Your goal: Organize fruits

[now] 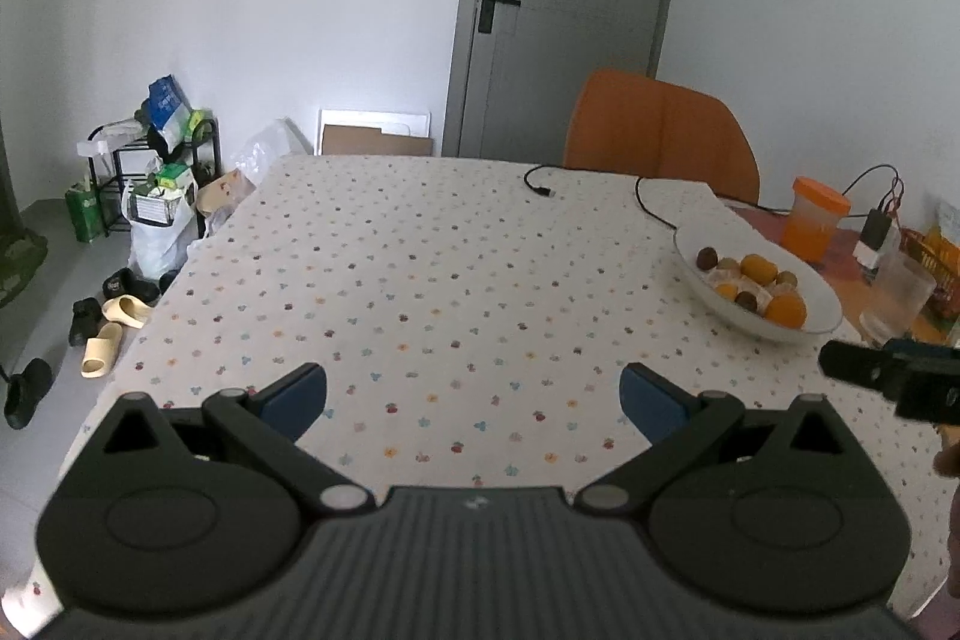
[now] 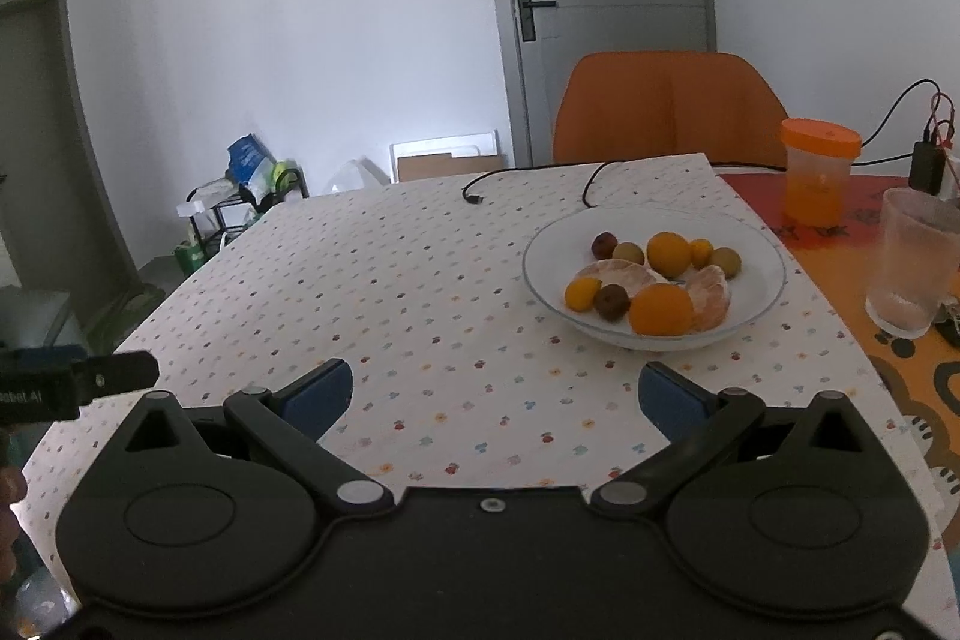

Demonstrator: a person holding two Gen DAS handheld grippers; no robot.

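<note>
White plate (image 2: 759,244) on the right of the worktop (image 2: 420,292), which is covered by a floral-print cloth. The plate holds all the visible fruit: two larger oranges (image 2: 660,309), two small orange fruits (image 2: 582,293), two dark reddish-brown fruits (image 2: 612,303), two olive-green fruits (image 2: 628,253) and peeled citrus segments (image 2: 711,295). No fruit lies loose on the cloth, and no second container for sorting is in view; the fruits sit mixed together, so the organizing is judged either not begun or, if gathering onto the plate was the aim, largely done. Which of the two cannot be told from these views.

Right gripper (image 2: 495,394) hovers over the near part of the worktop, just short of the plate, its blue-padded fingers (image 2: 318,397) spread wide and holding nothing, touching nothing. Left gripper (image 1: 474,397) hovers over the bare middle of the cloth, well apart from the plate (image 1: 690,250) at its far right, fingers (image 1: 297,397) likewise spread wide and empty.

Right of the plate stand a frosted glass (image 2: 915,262) and an orange-lidded jar (image 2: 819,172); a black cable (image 2: 528,175) trails across the far edge, before an orange chair (image 2: 666,106).
</note>
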